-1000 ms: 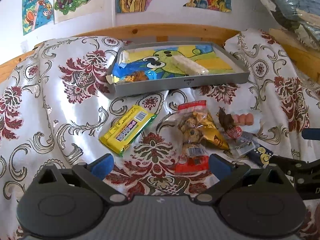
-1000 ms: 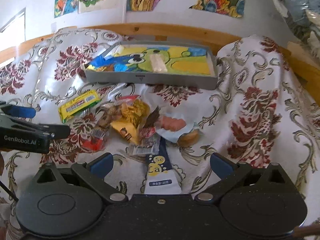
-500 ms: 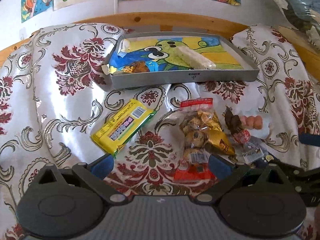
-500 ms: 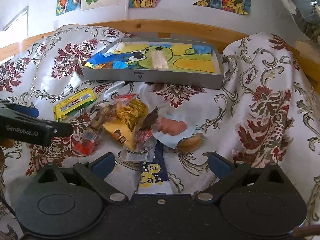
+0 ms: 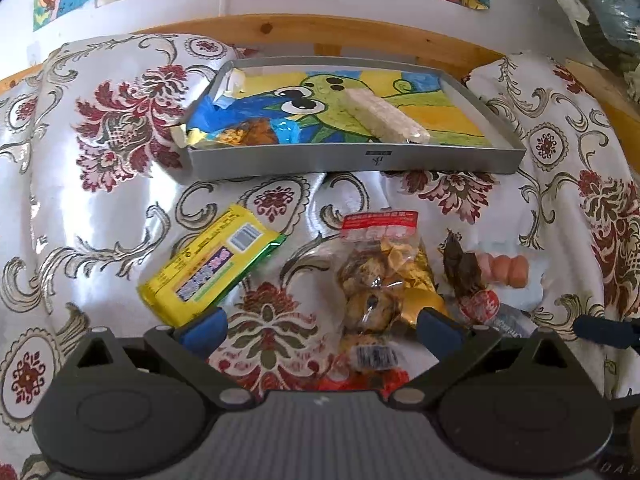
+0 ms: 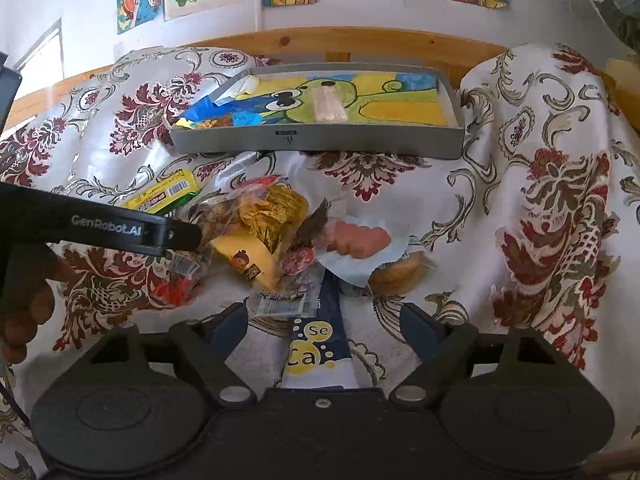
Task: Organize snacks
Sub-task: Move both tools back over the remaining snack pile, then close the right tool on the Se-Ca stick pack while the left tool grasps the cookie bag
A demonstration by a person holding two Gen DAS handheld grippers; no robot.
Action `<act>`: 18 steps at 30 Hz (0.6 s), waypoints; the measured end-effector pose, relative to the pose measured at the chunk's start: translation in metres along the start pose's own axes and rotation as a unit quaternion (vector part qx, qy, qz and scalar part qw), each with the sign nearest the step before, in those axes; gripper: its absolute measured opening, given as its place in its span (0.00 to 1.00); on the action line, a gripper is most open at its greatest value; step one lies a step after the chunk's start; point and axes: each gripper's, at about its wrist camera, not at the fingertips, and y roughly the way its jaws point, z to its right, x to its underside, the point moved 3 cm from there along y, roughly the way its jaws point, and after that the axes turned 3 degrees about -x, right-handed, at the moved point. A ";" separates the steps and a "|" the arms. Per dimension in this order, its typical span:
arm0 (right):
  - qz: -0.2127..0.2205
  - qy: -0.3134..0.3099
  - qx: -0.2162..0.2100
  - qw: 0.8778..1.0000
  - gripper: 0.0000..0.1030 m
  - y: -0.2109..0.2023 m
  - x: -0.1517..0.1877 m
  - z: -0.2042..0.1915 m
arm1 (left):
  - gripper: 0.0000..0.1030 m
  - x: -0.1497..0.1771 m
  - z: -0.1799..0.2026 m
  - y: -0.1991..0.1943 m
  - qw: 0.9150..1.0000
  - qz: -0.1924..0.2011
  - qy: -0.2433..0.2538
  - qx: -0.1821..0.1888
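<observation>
Black left gripper (image 5: 322, 326) with blue-padded fingers (image 5: 204, 330), "GenRobot.AI" lettering.

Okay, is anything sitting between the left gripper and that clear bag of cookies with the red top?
Nothing visible does. The open left gripper hovers right over the clear cookie bag with the red top, with only floral cloth around. The yellow wrapped bar lies off to the left.

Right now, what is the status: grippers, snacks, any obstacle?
Both hand-held grippers open, empty: left, right. Two snacks in gray tray; yellow packet and snack pile outside it on cloth. Nothing blocks tray.
</observation>
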 end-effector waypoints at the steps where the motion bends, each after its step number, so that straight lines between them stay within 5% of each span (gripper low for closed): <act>1: -0.003 0.001 -0.001 1.000 0.78 0.001 0.000 0.000 | 1.00 -0.001 0.001 0.001 1.000 -0.002 0.003 -0.001; 9: -0.018 -0.007 -0.009 1.000 0.65 0.007 0.002 -0.005 | 0.98 -0.004 0.000 0.005 1.000 -0.008 -0.004 0.010; 18: -0.030 -0.014 -0.004 0.999 0.55 0.011 0.005 -0.007 | 0.74 -0.004 -0.003 0.014 0.998 -0.034 -0.008 0.050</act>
